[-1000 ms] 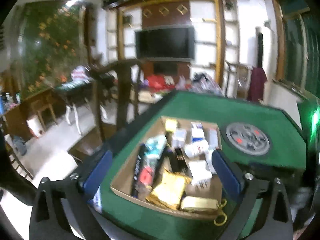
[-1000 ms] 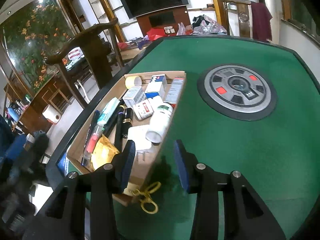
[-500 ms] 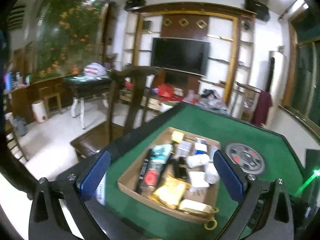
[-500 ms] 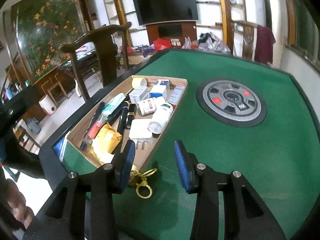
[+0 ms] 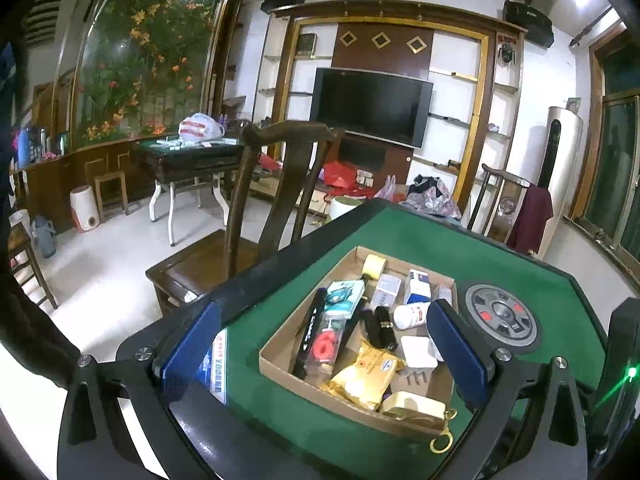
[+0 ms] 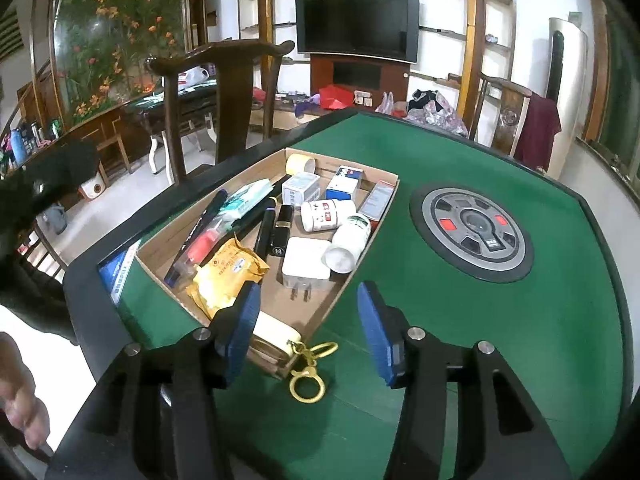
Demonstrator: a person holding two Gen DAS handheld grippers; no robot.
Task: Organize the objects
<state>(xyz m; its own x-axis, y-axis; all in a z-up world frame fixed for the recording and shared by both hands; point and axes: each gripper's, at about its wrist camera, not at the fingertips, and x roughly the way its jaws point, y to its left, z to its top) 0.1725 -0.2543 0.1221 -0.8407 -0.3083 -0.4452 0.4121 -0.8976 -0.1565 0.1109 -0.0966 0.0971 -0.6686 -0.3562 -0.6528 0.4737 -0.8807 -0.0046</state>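
Observation:
A shallow cardboard box [image 6: 352, 276] [image 5: 276, 356] lies on the green table. It holds a yellow packet [image 6: 228, 272], a white charger [image 6: 306, 258], two white bottles [image 6: 326, 214], small boxes, pens, a tape roll [image 6: 298, 164] and a cream case with a yellow ring clip [image 6: 308, 376] that hangs over the box's near corner. My right gripper [image 6: 308, 328] hovers above that corner; its jaws are opening and nothing is between them. My left gripper [image 5: 320, 354] is wide open over the box's near side, with nothing held.
A round grey hub [image 6: 472, 232] sits in the middle of the table [image 6: 540, 340]. A blue-and-white booklet [image 5: 218, 364] lies at the table's left rim. A dark wooden chair [image 6: 224, 100] stands beyond the left edge. A person's hand [image 6: 20, 400] shows at lower left.
The right jaws have spread wider. Both views have rolled closer to level and drawn back a little, so the box looks smaller and more of the room shows.

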